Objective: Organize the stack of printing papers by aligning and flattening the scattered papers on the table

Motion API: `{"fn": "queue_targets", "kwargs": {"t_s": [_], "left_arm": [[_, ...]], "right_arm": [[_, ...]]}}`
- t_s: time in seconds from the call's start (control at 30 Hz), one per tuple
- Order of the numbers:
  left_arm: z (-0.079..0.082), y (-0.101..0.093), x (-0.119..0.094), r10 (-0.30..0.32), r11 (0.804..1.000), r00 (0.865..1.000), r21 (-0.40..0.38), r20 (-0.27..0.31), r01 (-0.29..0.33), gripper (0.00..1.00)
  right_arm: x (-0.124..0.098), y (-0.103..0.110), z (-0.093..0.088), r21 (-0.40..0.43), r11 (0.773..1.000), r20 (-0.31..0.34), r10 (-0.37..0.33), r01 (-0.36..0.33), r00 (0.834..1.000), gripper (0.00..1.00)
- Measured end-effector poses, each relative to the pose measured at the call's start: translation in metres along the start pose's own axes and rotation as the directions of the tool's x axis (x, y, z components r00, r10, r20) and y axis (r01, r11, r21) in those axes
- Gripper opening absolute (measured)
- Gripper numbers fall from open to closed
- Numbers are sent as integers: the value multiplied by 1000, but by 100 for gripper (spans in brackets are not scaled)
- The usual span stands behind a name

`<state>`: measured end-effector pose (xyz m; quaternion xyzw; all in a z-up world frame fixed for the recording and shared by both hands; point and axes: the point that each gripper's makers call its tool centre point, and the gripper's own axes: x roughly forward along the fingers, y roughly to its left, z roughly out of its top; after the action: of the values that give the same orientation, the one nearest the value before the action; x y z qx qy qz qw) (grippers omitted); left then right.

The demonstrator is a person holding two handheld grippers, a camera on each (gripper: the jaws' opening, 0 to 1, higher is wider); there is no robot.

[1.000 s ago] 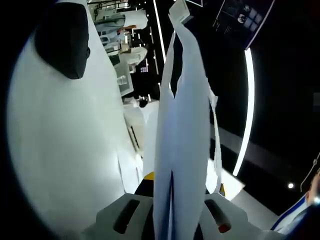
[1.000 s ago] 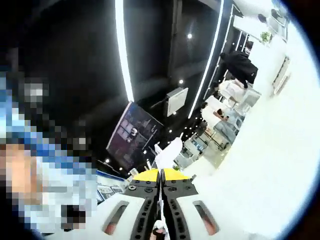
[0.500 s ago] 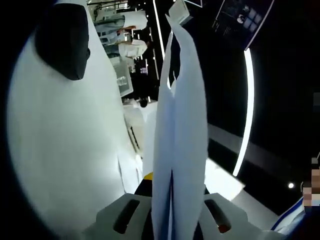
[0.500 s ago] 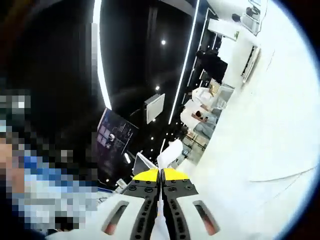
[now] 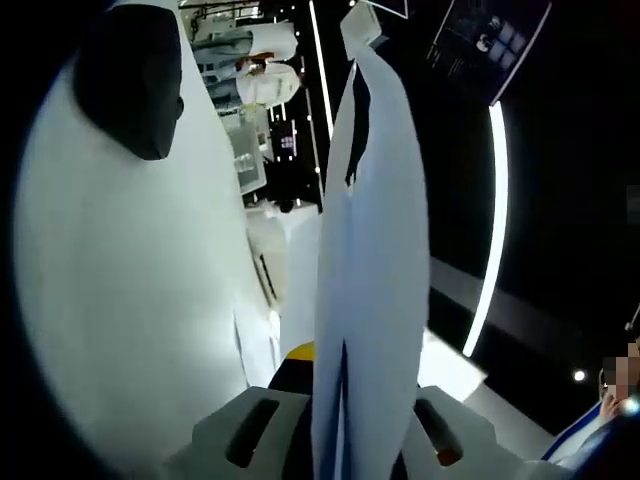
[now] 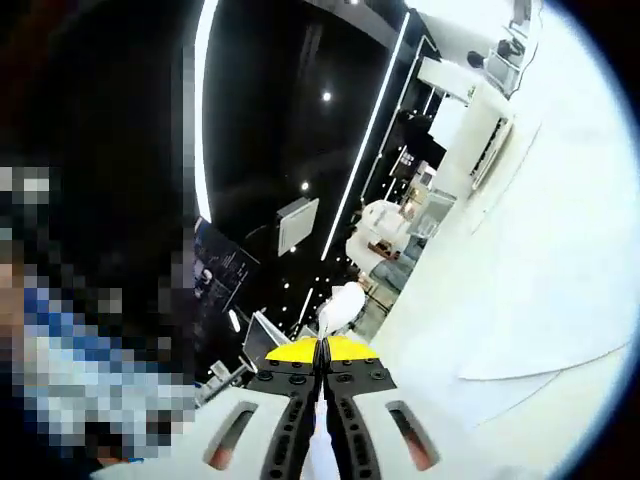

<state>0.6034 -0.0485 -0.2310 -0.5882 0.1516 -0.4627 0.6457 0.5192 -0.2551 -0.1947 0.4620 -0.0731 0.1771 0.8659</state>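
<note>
A sheaf of white printing papers [image 5: 370,250] stands edge-on, rising from the bottom of the left gripper view to its top. My left gripper [image 5: 337,365] is shut on its lower edge, and the sheets bow slightly above the jaws. In the right gripper view my right gripper [image 6: 320,352] is shut too. A thin white strip of the papers [image 6: 322,445] runs between its jaws, and a small white tip of the papers shows beyond the yellow fingertips [image 6: 345,348]. The white table [image 5: 120,300] curves along the left of the left gripper view and is the table [image 6: 560,200] on the right of the right gripper view.
A black object [image 5: 125,80] rests on the table's far end. A loose sheet [image 6: 545,335] lies flat on the table. Behind are a dark hall, bright light strips [image 5: 495,220], white furniture and people [image 5: 245,55]. A person's blue-and-white sleeve [image 6: 90,380] is close on the left.
The right gripper view has swung, so more table and a loose sheet show on its right. The left gripper view has hardly shifted; the held sheaf flexed a little. Both grippers stay shut.
</note>
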Motion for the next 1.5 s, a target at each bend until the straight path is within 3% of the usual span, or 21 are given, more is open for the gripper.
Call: {"fn": "queue_targets", "kwargs": {"t_s": [0.07, 0.2, 0.27, 0.4, 0.57, 0.7, 1.13, 1.5], "left_arm": [[-1, 0, 0, 1, 1000, 1000, 5, -3, -1, 6], [-1, 1, 0, 1, 1000, 1000, 2, -6, -1, 7], [-1, 1, 0, 1, 1000, 1000, 2, -5, -1, 7], [-1, 0, 0, 1, 1000, 1000, 3, -2, -1, 7], [0, 0, 0, -3, 1000, 1000, -7, 3, 3, 9], [1, -1, 0, -7, 1000, 1000, -16, 9, 7, 10], [2, -2, 0, -14, 1000, 1000, -26, 25, 15, 12], [2, -2, 1, -9, 1000, 1000, -17, 29, 9, 10]], "right_arm": [[0, -3, 0, 44, 999, 12, 0, 0, 1000, 0], [0, -2, 0, 24, 1000, 9, 13, -13, 1000, 0], [0, 1, -5, 52, 998, -12, 25, -25, 1000, 0], [1, 3, -9, -7, 999, -25, 39, -39, 999, 0], [1, 12, -26, -55, 996, -86, 71, -76, 994, 0], [1, 20, -44, -173, 982, -131, 55, -77, 990, 0], [-13, 43, -94, -269, 963, -213, -25, -34, 977, 0], [-20, 51, -123, -437, 895, -284, -47, -86, 958, 0]]}}
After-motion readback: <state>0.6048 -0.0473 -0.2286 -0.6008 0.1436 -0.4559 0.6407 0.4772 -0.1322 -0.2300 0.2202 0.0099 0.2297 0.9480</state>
